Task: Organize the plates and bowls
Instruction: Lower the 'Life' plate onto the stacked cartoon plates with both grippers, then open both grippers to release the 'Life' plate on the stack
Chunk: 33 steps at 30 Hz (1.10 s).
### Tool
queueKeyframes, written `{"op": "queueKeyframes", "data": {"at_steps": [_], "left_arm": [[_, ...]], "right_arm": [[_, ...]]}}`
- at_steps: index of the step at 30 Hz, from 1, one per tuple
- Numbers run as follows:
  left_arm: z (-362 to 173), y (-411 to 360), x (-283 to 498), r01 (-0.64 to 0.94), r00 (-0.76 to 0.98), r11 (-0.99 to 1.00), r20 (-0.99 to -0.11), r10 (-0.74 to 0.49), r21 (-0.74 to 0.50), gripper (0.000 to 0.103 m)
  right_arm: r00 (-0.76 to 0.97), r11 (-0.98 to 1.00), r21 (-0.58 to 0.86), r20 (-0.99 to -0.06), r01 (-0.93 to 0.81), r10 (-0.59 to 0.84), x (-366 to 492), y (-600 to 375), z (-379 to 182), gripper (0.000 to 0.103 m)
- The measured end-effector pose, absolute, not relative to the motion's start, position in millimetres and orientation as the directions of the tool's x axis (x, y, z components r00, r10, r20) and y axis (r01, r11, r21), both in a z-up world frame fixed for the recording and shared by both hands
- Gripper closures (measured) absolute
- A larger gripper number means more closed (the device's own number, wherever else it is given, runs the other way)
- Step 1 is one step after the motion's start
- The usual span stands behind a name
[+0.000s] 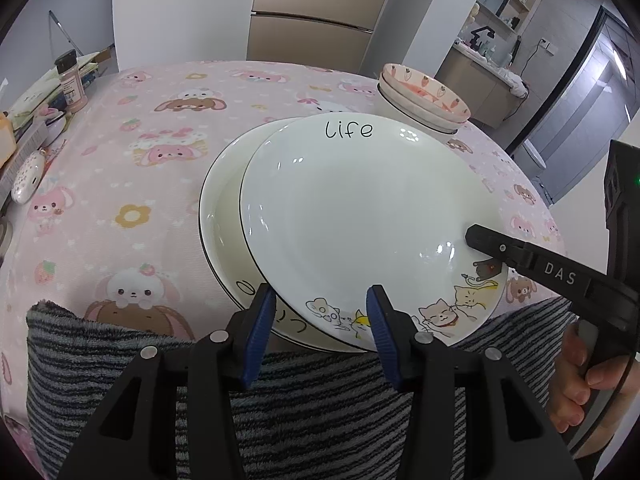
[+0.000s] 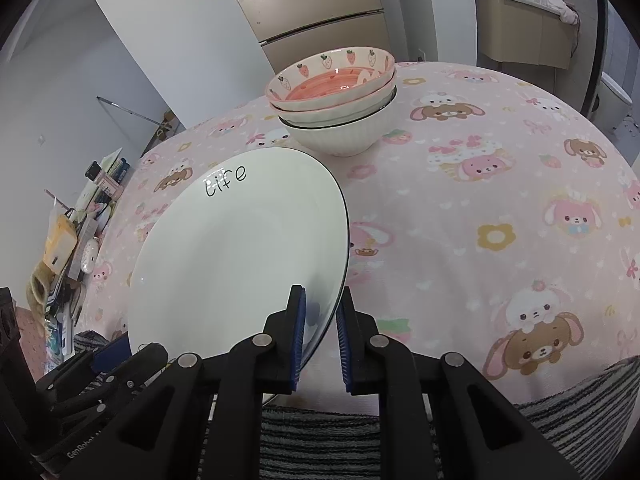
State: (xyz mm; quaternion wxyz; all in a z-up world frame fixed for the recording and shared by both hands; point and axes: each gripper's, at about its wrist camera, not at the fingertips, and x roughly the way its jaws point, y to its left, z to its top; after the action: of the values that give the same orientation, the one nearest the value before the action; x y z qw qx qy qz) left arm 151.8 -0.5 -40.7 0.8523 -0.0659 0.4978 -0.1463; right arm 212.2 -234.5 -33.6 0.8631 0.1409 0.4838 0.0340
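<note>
Clearly, the right gripper was clamped on the rim of the top plate, holding it tilted over the lower plate. The left gripper stood half open around the plates' near edge, its pads not pressing. Behind them, stacked bowls sat on the pink tablecloth

We see both wrist views looking steeply down along their jaws, close over the counter, sharing the "Life" plate and stacked bowls.
</note>
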Motion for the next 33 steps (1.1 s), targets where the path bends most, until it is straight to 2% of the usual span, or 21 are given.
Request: {"op": "queueKeyframes", "data": {"at_steps": [2, 5, 15, 23, 28, 33], "left_arm": [[-40, 0, 151, 0.181, 0.464, 0.948, -0.827, -0.317, -0.262, 0.057], [-34, 5, 147, 0.18, 0.48, 0.948, -0.817, -0.319, -0.264, 0.052], [-3, 24, 146, 0.16, 0.571, 0.963, -0.775, -0.27, -0.218, 0.049], [-9, 37, 146, 0.114, 0.625, 0.967, -0.741, -0.247, -0.226, 0.049], [-8, 38, 145, 0.108, 0.728, 0.977, -0.655, -0.203, -0.182, 0.049], [-13, 36, 135, 0.12, 0.838, 0.985, -0.518, -0.169, -0.128, 0.048]], "right_arm": [[0.529, 0.958, 0.275, -0.826, 0.077, 0.194, 212, -234, -33, 0.087], [0.529, 0.96, 0.272, -0.826, 0.07, 0.196, 213, -233, -34, 0.087], [0.518, 0.965, 0.254, -0.835, 0.065, 0.185, 216, -225, -36, 0.087], [0.504, 0.969, 0.242, -0.844, 0.051, 0.184, 219, -216, -40, 0.087], [0.498, 0.976, 0.216, -0.851, 0.037, 0.17, 220, -208, -44, 0.086], [0.515, 0.983, 0.183, -0.843, 0.009, 0.153, 219, -205, -44, 0.084]]}}
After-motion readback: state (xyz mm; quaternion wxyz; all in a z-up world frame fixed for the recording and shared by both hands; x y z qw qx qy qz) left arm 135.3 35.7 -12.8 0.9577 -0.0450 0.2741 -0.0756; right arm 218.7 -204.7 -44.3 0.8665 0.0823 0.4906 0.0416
